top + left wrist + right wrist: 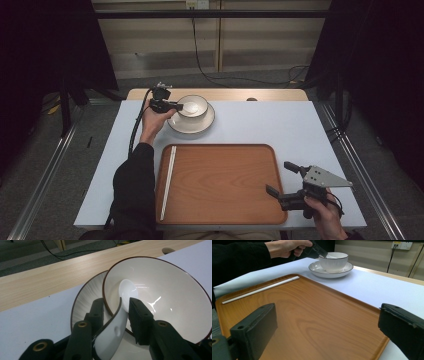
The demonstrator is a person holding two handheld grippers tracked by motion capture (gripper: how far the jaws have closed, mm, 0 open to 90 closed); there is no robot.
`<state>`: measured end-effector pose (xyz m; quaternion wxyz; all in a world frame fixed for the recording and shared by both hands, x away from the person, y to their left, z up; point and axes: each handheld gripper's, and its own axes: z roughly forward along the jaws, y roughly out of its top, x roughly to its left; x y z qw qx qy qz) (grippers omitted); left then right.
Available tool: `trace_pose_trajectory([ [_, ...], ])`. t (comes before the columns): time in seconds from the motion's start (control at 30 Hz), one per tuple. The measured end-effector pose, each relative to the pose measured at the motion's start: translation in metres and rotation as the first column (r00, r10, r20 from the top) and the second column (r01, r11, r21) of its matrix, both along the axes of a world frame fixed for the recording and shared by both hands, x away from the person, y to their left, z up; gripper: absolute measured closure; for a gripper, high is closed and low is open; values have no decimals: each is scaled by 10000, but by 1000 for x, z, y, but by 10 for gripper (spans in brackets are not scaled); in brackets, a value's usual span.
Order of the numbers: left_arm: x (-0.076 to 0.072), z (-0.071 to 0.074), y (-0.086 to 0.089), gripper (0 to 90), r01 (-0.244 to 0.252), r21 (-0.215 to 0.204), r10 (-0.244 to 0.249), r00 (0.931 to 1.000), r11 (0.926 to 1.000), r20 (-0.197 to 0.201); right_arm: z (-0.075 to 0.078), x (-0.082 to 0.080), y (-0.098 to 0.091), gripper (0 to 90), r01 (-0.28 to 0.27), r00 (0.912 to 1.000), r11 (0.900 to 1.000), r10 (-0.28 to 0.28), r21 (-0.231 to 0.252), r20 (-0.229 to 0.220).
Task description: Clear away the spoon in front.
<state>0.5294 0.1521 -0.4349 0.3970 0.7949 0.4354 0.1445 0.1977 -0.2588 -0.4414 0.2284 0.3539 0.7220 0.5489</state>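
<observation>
1. The spoon (pixel 117 325), a glossy white ceramic soup spoon, lay with its oval head inside the bowl (pixel 162 295) and its curved handle leaning out over the rim, at the far left of the desk (pixel 280 125)
2. The left gripper (pixel 117 315) was set astride that handle, one jaw outside the bowl wall and one inside; a thin gap appeared on at least one side, so the jaws were judged near but not yet pressing
3. The step in hand was judged to be the grasp of the spoon handle, prior to lifting it from the bowl
4. The next move was judged to call for a firm squeeze on a slick, curved handle, then a lift clear of the rim without tipping the bowl
5. The bowl was seen as white glazed ware with a dark rim and ribbed outer wall, seated on a matching saucer (pixel 205 125)
6. The right gripper (pixel 285 177) was held with jaws wide apart and empty, over the near right corner of the wooden tray (pixel 225 185)
7. The tray was smooth-grained, round-cornered and low-lipped, with pale slim chopsticks (pixel 168 182) laid along its left edge
</observation>
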Motion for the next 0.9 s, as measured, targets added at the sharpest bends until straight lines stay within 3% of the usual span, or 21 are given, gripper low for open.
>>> trace_pose_trajectory([
  [0.2, -1, 3, 3, 747, -197, -300, 197, 9998, 9994, 18, 0, 0, 0, 20, 0, 10000, 10000, 0, -3, -36],
  [0.33, -4, 6, 6, 795, -114, -276, 115, 9999, 9996, 26, 0, 0, 0, 20, 26, 10000, 10000, -26, -3, 16],
  [0.67, -9, 11, 8, 832, -159, -581, 154, 9998, 9982, -81, 0, 0, 0, 20, -23, 10000, 10000, 23, -47, 97],
  [0.9, -12, 13, 6, 844, -117, -481, 114, 9999, 9988, -62, 1, -1, 0, 20, -68, 9999, 10000, 68, 12, 97],
])
